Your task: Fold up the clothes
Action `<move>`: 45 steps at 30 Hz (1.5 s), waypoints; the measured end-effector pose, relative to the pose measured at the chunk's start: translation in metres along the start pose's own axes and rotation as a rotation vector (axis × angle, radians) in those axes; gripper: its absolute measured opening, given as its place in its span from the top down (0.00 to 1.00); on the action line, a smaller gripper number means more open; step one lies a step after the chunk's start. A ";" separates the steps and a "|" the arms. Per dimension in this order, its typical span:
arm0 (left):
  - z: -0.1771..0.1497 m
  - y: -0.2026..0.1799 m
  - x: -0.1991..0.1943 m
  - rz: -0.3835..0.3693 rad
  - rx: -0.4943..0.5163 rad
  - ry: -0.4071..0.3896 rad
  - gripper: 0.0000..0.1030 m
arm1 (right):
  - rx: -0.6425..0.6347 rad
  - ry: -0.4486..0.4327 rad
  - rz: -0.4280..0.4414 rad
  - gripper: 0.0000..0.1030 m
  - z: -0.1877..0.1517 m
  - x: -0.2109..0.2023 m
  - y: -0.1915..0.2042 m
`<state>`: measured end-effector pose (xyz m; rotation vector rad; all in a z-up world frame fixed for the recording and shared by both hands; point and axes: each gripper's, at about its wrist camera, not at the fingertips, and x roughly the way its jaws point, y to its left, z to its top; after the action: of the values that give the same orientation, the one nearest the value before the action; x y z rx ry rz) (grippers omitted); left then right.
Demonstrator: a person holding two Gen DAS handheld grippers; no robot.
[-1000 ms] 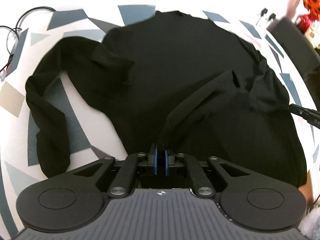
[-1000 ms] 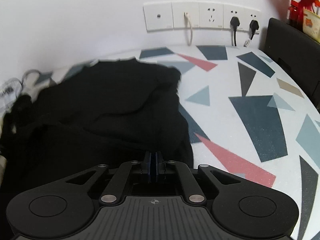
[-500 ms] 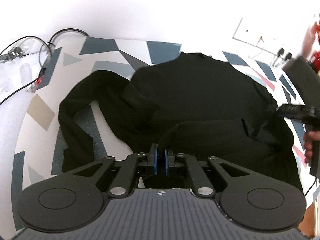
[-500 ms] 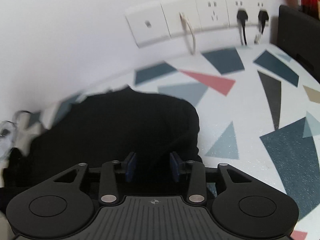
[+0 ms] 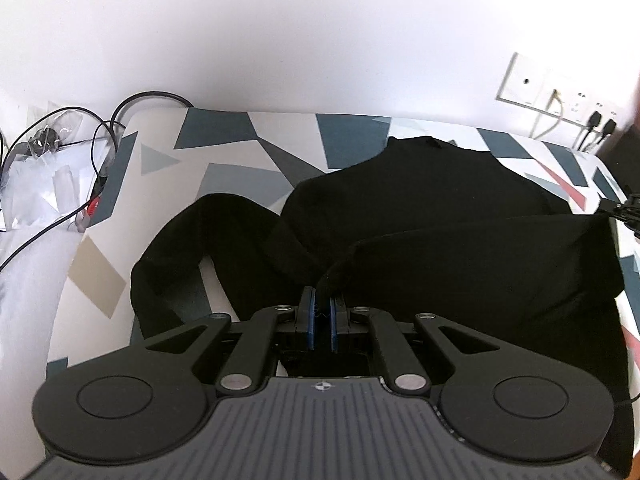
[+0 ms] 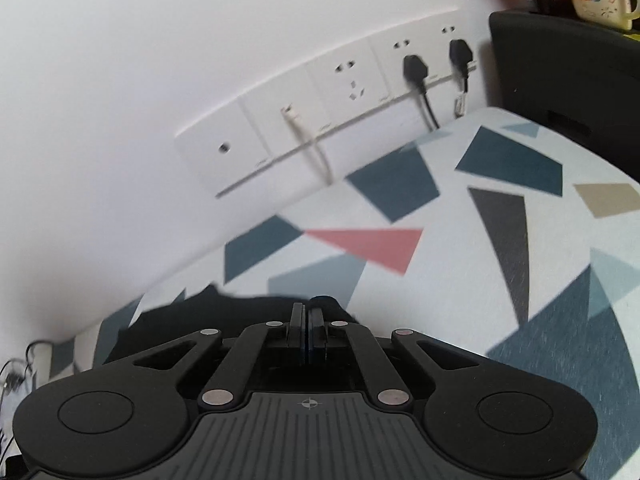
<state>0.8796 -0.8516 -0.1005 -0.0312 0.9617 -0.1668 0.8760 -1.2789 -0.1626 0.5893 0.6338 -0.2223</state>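
Pinching black sweater (image 5: 420, 208) hem: left claw (image 5: 323, 300); right claw (image 6: 308, 316) clamped on opposite edge.

The left gripper (image 5: 323, 300) pinches a lifted fold of the black long-sleeved sweater (image 5: 432, 196) spread over the geometric-patterned tablecloth (image 5: 168, 160).

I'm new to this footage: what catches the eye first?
A black sweater sprawls over a tabletop patterned with coloured triangles. The left gripper pinches a fold of it at the near edge. On the white wall behind, a row of sockets holds two black plugs.
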 end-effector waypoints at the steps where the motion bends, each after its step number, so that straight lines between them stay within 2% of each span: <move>1: 0.003 0.001 0.004 -0.001 -0.001 0.007 0.93 | 0.012 -0.007 -0.004 0.99 0.002 0.004 -0.003; 6: 0.020 0.000 0.031 0.018 0.040 0.035 0.93 | 0.037 0.004 -0.016 0.99 -0.002 0.022 -0.013; 10: 0.035 0.005 0.064 0.012 0.042 0.097 0.92 | 0.051 0.009 -0.023 0.99 -0.003 0.035 -0.015; 13: 0.044 0.008 0.087 0.035 0.084 0.134 0.85 | 0.051 0.026 -0.025 0.99 -0.003 0.045 -0.016; 15: 0.050 0.012 0.083 0.042 0.072 0.113 0.82 | 0.061 0.032 -0.016 0.88 -0.001 0.043 -0.017; 16: 0.053 0.015 0.076 0.040 0.049 0.094 0.75 | 0.067 0.033 -0.011 0.84 0.000 0.041 -0.017; 17: 0.055 0.019 0.069 0.038 0.026 0.076 0.62 | 0.062 0.031 -0.009 0.79 0.000 0.036 -0.017; 18: 0.054 0.022 0.061 0.036 -0.001 0.059 0.55 | 0.053 0.027 -0.008 0.78 -0.001 0.029 -0.016; 19: 0.050 0.025 0.053 0.035 -0.031 0.043 0.49 | 0.048 0.021 -0.019 0.76 -0.003 0.020 -0.015; 21: 0.036 0.026 0.041 0.041 -0.066 0.041 0.48 | 0.068 -0.017 -0.052 0.61 -0.012 -0.002 -0.019; 23: 0.016 0.024 0.034 0.039 -0.087 0.065 0.45 | 0.109 -0.063 -0.081 0.59 -0.023 -0.027 -0.028; 26: -0.016 0.021 0.033 0.032 -0.125 0.127 0.41 | 0.120 -0.052 -0.107 0.58 -0.038 -0.051 -0.041; 29: -0.044 0.012 0.034 0.086 -0.113 0.147 0.42 | 0.016 -0.005 -0.138 0.56 -0.056 -0.065 -0.042; 32: -0.053 0.000 0.036 0.123 -0.061 0.117 0.42 | -0.137 -0.003 -0.189 0.47 -0.076 -0.074 -0.029; 33: -0.055 -0.004 0.037 0.130 -0.046 0.107 0.42 | -0.190 -0.002 -0.196 0.46 -0.081 -0.074 -0.023; 37: -0.054 -0.016 0.038 0.218 0.028 0.039 0.42 | -0.364 0.040 -0.225 0.46 -0.098 -0.058 -0.002; 40: -0.052 -0.020 0.042 0.286 0.046 -0.004 0.42 | -0.403 0.016 -0.271 0.50 -0.101 -0.044 0.000; 41: -0.050 -0.020 0.043 0.295 0.041 -0.005 0.44 | -0.377 0.002 -0.278 0.62 -0.098 -0.041 -0.004; 42: -0.047 -0.018 0.044 0.289 0.029 -0.001 0.46 | -0.319 -0.003 -0.259 0.78 -0.093 -0.040 -0.011; 43: -0.045 -0.016 0.045 0.282 0.023 0.003 0.49 | -0.252 -0.006 -0.232 0.85 -0.087 -0.040 -0.019; 45: -0.042 -0.013 0.046 0.275 0.026 0.008 0.49 | -0.213 -0.022 -0.236 0.87 -0.083 -0.042 -0.026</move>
<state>0.8693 -0.8695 -0.1609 0.1252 0.9613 0.0745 0.7924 -1.2509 -0.2025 0.3063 0.6958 -0.3765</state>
